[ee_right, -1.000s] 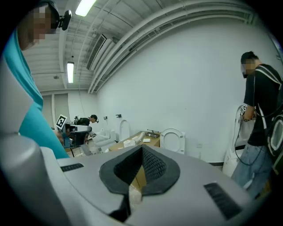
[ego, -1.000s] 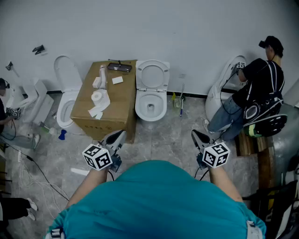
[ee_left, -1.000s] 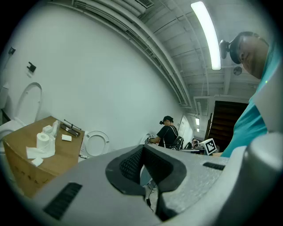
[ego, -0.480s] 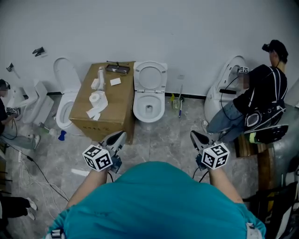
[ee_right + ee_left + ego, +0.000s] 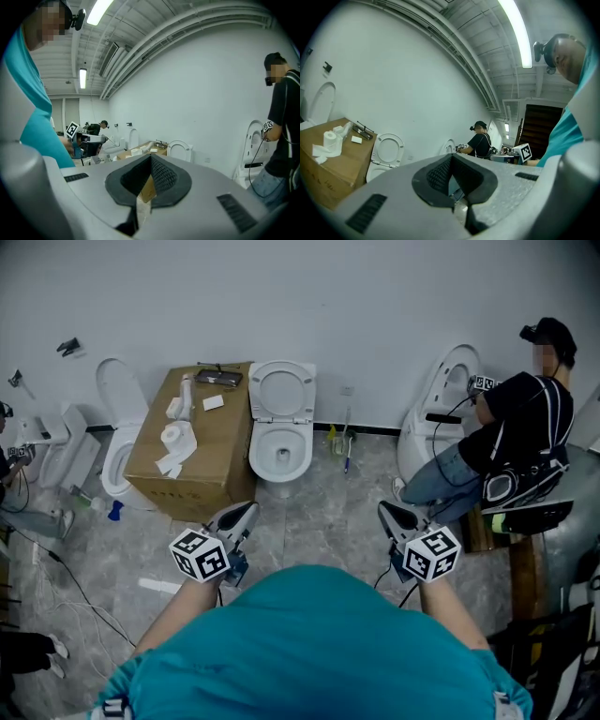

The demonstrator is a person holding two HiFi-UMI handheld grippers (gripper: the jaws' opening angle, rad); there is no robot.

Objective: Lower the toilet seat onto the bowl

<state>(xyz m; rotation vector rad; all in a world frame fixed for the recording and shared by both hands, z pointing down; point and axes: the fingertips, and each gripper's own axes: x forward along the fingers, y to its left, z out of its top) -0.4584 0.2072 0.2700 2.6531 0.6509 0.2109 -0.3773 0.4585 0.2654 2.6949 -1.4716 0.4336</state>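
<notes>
1. The toilet seat (image 5: 281,390) stands raised against the white wall, upper centre of the head view, above the open bowl (image 5: 280,457); a cardboard box (image 5: 192,465) sits just to its left.
2. The left gripper (image 5: 236,516), lower left of centre, is clenched on nothing; it is well apart from the toilet.
3. The right gripper (image 5: 394,517), lower right of centre, has its jaws pressed together, empty.
4. A person in black (image 5: 520,418) is at another toilet, upper right.
</notes>
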